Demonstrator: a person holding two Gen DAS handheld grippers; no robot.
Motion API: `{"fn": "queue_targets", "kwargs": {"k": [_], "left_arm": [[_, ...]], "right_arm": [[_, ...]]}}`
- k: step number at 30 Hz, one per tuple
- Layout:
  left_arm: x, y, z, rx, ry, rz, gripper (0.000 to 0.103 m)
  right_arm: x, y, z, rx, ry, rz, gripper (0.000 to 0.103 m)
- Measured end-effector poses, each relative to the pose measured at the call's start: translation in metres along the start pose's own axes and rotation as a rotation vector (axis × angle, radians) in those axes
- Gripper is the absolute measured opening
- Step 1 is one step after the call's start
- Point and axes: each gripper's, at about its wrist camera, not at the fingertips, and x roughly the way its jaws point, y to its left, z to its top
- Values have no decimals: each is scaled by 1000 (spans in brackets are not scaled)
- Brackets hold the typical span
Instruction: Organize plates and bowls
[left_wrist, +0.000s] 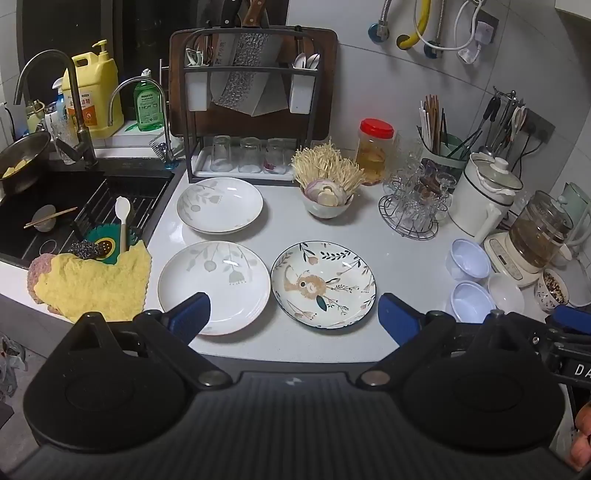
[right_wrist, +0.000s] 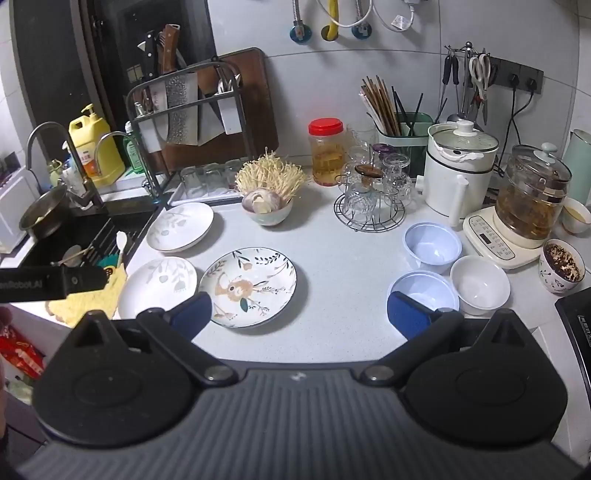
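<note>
Three plates lie on the white counter: a far white plate (left_wrist: 219, 204) (right_wrist: 180, 226), a near white plate (left_wrist: 214, 282) (right_wrist: 158, 282), and a floral deer plate (left_wrist: 323, 284) (right_wrist: 247, 286). Two pale blue bowls (left_wrist: 466, 258) (left_wrist: 469, 301) (right_wrist: 432, 246) (right_wrist: 424, 291) and a white bowl (left_wrist: 505, 291) (right_wrist: 480, 282) sit at the right. My left gripper (left_wrist: 291, 319) is open and empty above the counter's front edge, before the two near plates. My right gripper (right_wrist: 299, 315) is open and empty, between the deer plate and the bowls.
A sink (left_wrist: 55, 214) with a yellow cloth (left_wrist: 92, 282) is at the left. A knife and glass rack (left_wrist: 251, 110), a bowl of mushrooms (left_wrist: 327, 184), a red-lidded jar (left_wrist: 375, 151), a glass stand (left_wrist: 413, 206), a white pot (left_wrist: 487, 195) and a kettle (right_wrist: 528, 199) line the back.
</note>
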Motion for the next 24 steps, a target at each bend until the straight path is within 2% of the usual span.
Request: {"fn": "queue_targets", "kwargs": {"k": [8,24], "left_arm": [[-17,0,1,0,4,5,99],[-21,0,-8,2,5,10,99]], "right_arm": [[-6,5,-2,-12,-10,-1,103],[-13,5,-8,-21,-9,-9,103]]}}
